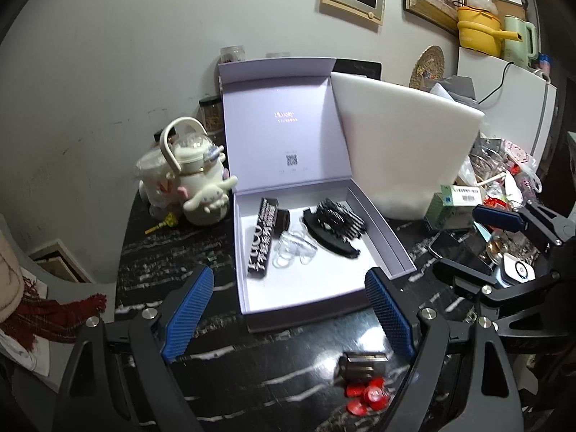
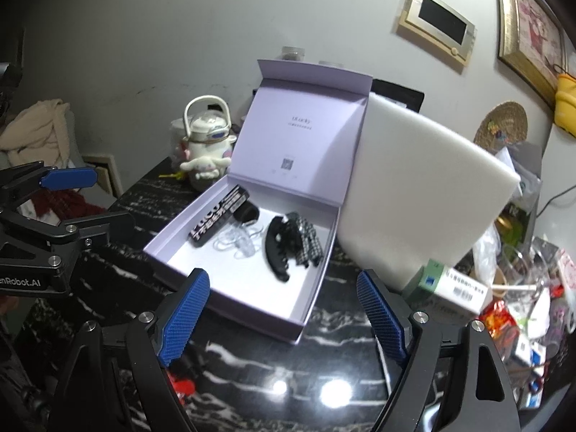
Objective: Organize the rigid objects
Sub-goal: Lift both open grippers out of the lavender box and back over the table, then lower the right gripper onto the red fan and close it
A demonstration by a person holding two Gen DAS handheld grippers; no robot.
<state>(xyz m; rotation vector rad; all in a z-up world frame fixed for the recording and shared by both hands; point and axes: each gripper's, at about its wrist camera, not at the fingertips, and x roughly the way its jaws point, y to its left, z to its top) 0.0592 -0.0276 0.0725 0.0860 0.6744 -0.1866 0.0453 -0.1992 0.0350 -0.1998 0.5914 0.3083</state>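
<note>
An open lilac box (image 1: 392,252) (image 2: 306,309) stands on the black marbled table, lid upright. Inside lie a long black printed box (image 1: 262,237) (image 2: 219,219), clear hair ties (image 1: 293,250) (image 2: 235,243), a black hair claw (image 1: 329,239) (image 2: 275,248) and a checked bow clip (image 1: 342,217) (image 2: 306,239). My left gripper (image 1: 289,315) is open and empty, just in front of the box. My right gripper (image 2: 282,318) is open and empty, over the box's near corner. A small metal clip (image 1: 363,363) and red pieces (image 1: 369,396) lie on the table near my left gripper.
A white foam slab (image 1: 403,144) (image 2: 421,194) leans against the box's right side. A Cinnamoroll kettle and plush (image 1: 196,176) (image 2: 207,147) stand to the left. A green medicine box (image 1: 451,201) (image 2: 446,288) and assorted clutter crowd the right.
</note>
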